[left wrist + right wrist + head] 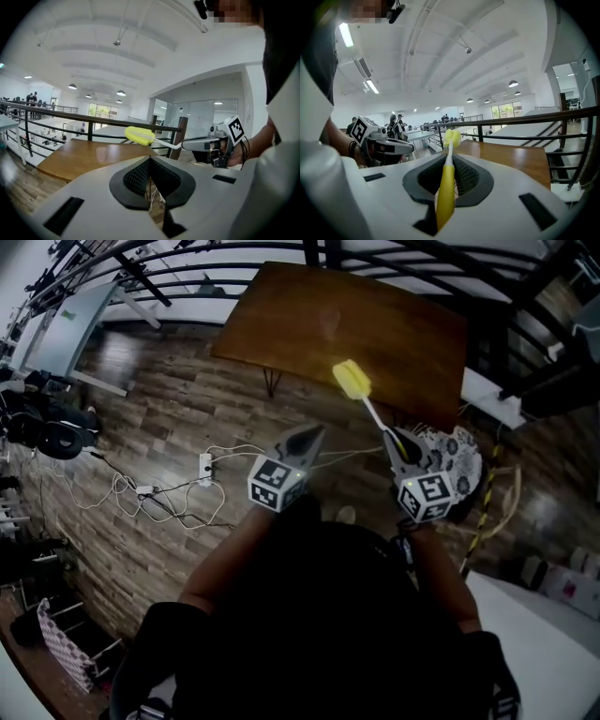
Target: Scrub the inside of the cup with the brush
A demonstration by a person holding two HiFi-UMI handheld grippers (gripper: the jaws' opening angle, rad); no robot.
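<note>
yellow foam, oblong and slightly flattened, forms the head of the brush (353, 381). a thin white stem joins it to a thicker yellow handle. the right tongs (401, 444) pinch that handle, which runs lengthwise between the jaws in the right gripper view, and the brush (446, 187) is held in the air. in the head view the head points toward 11 o'clock from those tongs, over the near edge of the brown wooden table (412, 343) at 12 o'clock. the left tongs (305, 439) hang at 9 o'clock of the right pair, jaws pressed together on nothing. in the left gripper view a faint see-through cup (101, 153), hard to make out, stands on the table at 10 o'clock of the jaw tips.
</note>
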